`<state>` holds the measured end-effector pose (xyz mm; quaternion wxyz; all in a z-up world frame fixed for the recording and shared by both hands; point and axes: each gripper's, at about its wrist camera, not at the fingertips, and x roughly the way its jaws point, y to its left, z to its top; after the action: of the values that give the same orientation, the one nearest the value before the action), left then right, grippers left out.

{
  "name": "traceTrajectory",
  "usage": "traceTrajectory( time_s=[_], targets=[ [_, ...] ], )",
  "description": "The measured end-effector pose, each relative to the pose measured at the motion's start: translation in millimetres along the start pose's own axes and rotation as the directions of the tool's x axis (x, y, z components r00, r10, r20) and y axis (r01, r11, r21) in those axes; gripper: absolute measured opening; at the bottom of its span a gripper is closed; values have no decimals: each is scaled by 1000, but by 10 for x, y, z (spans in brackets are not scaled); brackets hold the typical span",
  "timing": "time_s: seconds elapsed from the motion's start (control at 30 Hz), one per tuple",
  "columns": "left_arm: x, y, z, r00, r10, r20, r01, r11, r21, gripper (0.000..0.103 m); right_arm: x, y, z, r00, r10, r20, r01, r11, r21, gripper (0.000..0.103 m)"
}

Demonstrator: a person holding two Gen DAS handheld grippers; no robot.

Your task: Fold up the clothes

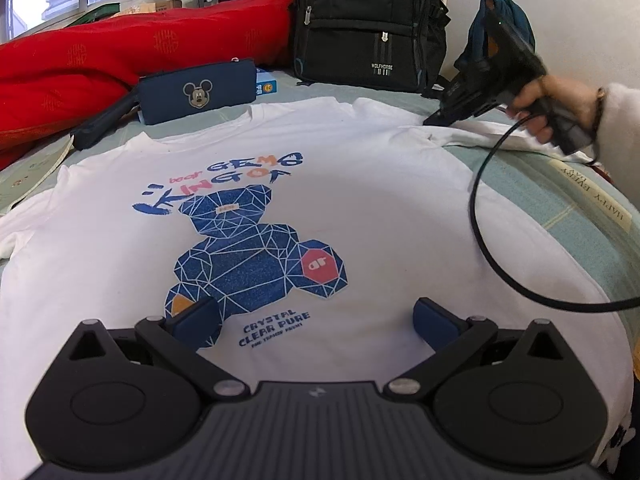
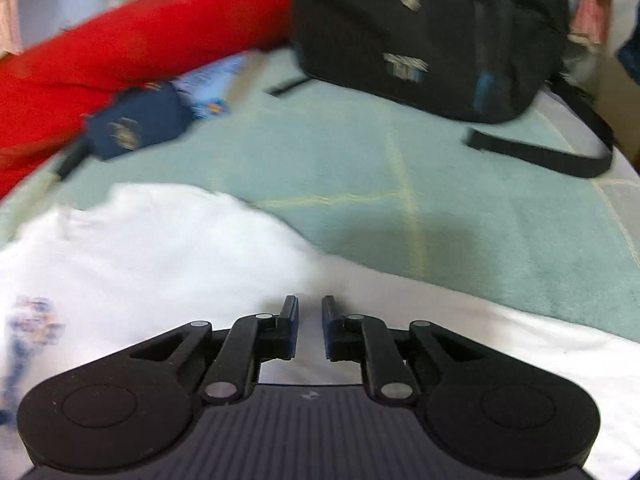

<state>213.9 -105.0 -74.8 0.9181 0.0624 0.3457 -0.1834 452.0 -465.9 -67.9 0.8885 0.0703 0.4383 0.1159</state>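
Note:
A white T-shirt point(image 1: 360, 208) with a blue geometric bear print lies flat, front up, on a pale green bedsheet point(image 1: 560, 200). My left gripper point(image 1: 316, 320) is open and empty, hovering over the shirt's lower print. My right gripper point(image 2: 310, 320) has its jaws nearly together with a narrow gap, over the shirt's right sleeve point(image 2: 400, 300); the blurred view does not show whether cloth is pinched. In the left wrist view the right gripper point(image 1: 436, 118) touches the shirt at the right shoulder, and the sleeve point(image 1: 500, 136) is bunched there.
A black backpack point(image 1: 368, 24) stands at the back, its strap point(image 2: 540, 152) trailing on the sheet point(image 2: 400, 168). A navy Mickey pouch point(image 1: 196, 90) and a red bolster point(image 1: 120, 52) lie at the back left. The right gripper's black cable point(image 1: 492, 248) loops across the shirt's right side.

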Motion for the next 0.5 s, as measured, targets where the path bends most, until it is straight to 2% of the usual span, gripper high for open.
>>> traceTrajectory(
  time_s=[0.03,0.1,0.13,0.17,0.23,0.33,0.43,0.5],
  targets=[
    [-2,0,2,1000,1,-2,-1,1000,-1,102,44,-57,40,1000,-3,21,2,1000,30,6],
    [-4,1,7,1000,2,-6,-2,1000,-4,102,75,-144,143,998,-24,52,20,996,82,8],
    [-6,1,9,1000,3,-8,-3,1000,-5,102,69,-176,183,996,-57,66,51,995,91,17],
    [-12,-1,11,1000,5,-9,-5,1000,-4,102,35,-201,200,996,-68,65,61,993,103,19],
    [-16,3,7,1000,3,-7,-3,1000,-4,102,-96,-228,176,997,-58,59,51,992,113,24],
    [-16,9,-3,1000,1,-4,-1,1000,-5,102,-405,-214,23,997,-31,71,25,996,81,41],
    [-14,1,-12,1000,5,1,-5,1000,-1,102,-565,-268,-124,999,-34,37,31,997,75,44],
    [-11,3,-11,1000,5,1,-5,1000,-3,102,-472,-380,-206,995,-97,3,96,993,73,44]
  ],
)
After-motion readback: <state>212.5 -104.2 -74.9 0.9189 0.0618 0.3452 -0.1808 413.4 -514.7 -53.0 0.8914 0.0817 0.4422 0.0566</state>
